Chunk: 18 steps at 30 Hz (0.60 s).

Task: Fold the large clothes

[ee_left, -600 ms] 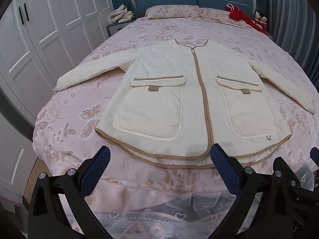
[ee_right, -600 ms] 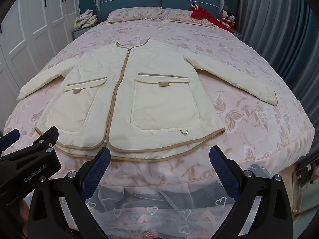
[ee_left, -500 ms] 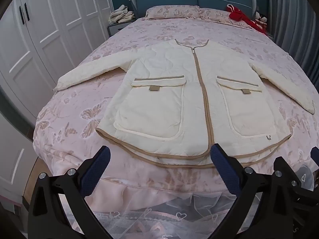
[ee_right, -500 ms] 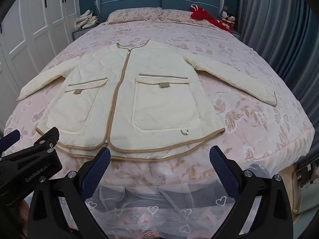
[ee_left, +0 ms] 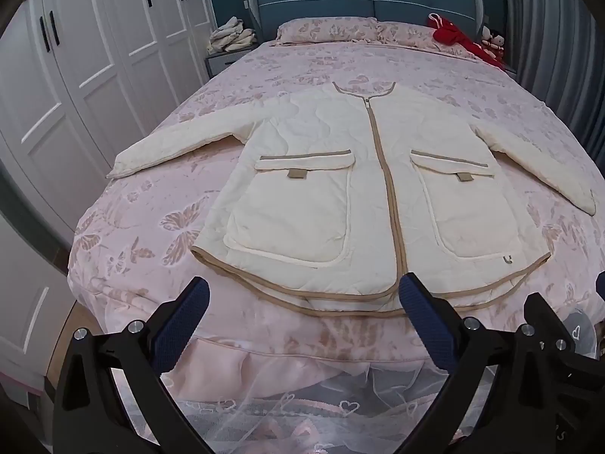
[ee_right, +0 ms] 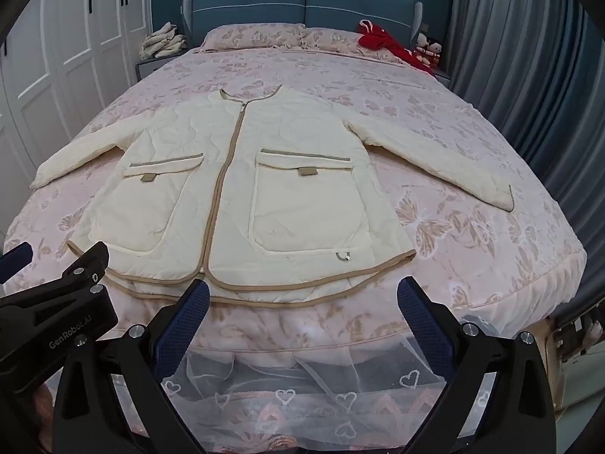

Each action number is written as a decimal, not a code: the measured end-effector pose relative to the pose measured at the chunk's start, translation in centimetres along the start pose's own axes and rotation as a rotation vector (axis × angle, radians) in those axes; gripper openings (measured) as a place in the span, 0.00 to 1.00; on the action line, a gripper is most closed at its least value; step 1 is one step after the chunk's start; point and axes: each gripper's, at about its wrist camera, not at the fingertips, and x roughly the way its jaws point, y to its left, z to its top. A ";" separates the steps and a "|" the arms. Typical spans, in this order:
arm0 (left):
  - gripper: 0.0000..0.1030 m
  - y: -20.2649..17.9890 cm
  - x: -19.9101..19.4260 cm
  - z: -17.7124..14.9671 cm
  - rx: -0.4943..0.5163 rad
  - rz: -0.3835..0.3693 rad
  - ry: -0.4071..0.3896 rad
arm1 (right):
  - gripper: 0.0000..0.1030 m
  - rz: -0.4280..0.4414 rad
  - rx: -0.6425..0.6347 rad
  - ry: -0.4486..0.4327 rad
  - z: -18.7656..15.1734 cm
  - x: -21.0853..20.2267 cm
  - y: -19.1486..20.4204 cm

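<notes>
Cream jacket flat on bed, L jaws apart.

Teal headboard, white wardrobe left, grey curtains right.

I saw the cream quilted jacket lying flat at frame centre, front up, zipped, tan-trimmed, both sleeves spread outward, two flap pockets showing.

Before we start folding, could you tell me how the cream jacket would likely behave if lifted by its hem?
The quilted jacket looks soft, so it would probably drape and sag. Its spread sleeves would likely trail. Padding suggests bulky, springy folds.
</notes>
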 end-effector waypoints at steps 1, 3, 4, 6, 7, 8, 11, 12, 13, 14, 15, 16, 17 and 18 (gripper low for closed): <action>0.95 0.0 -0.1 0.0 -0.001 0.000 -0.003 | 0.95 -0.002 -0.001 -0.002 0.0 -0.1 0.0; 0.95 0.0 -0.2 0.0 0.000 0.003 -0.009 | 0.95 -0.007 -0.003 -0.008 0.0 -0.2 0.0; 0.95 0.0 -0.3 -0.1 0.001 0.005 -0.012 | 0.95 -0.009 -0.004 -0.012 0.0 -0.3 0.0; 0.95 -0.1 -0.4 -0.1 0.004 0.009 -0.016 | 0.95 -0.013 -0.006 -0.016 0.0 -0.4 0.0; 0.95 -0.1 -0.5 -0.1 0.004 0.010 -0.018 | 0.95 -0.014 -0.006 -0.017 0.0 -0.4 0.0; 0.95 -0.1 -0.5 -0.1 0.005 0.011 -0.018 | 0.95 -0.015 -0.006 -0.017 0.0 -0.4 0.0; 0.95 -0.1 -0.5 0.0 0.004 0.011 -0.018 | 0.95 -0.014 -0.005 -0.018 0.0 -0.4 -0.1; 0.95 -0.1 -0.5 -0.1 0.004 0.011 -0.019 | 0.95 -0.014 -0.004 -0.018 0.0 -0.4 -0.1; 0.94 -0.1 -0.5 0.0 0.005 0.011 -0.018 | 0.95 -0.013 -0.004 -0.018 0.0 -0.4 -0.1; 0.94 -0.1 -0.5 0.0 0.006 0.013 -0.018 | 0.95 -0.014 -0.005 -0.017 0.0 -0.4 0.0; 0.94 -0.1 -0.6 0.0 0.006 0.012 -0.019 | 0.95 -0.015 -0.006 -0.017 0.0 -0.4 0.0; 0.94 -0.1 -0.6 0.0 0.005 0.012 -0.018 | 0.95 -0.015 -0.006 -0.017 0.0 -0.4 0.0; 0.94 -0.1 -0.5 0.0 0.005 0.011 -0.018 | 0.95 -0.014 -0.006 -0.017 0.0 -0.4 0.0; 0.94 -0.1 -0.5 0.0 0.005 0.011 -0.019 | 0.95 -0.015 -0.006 -0.018 0.0 -0.4 0.0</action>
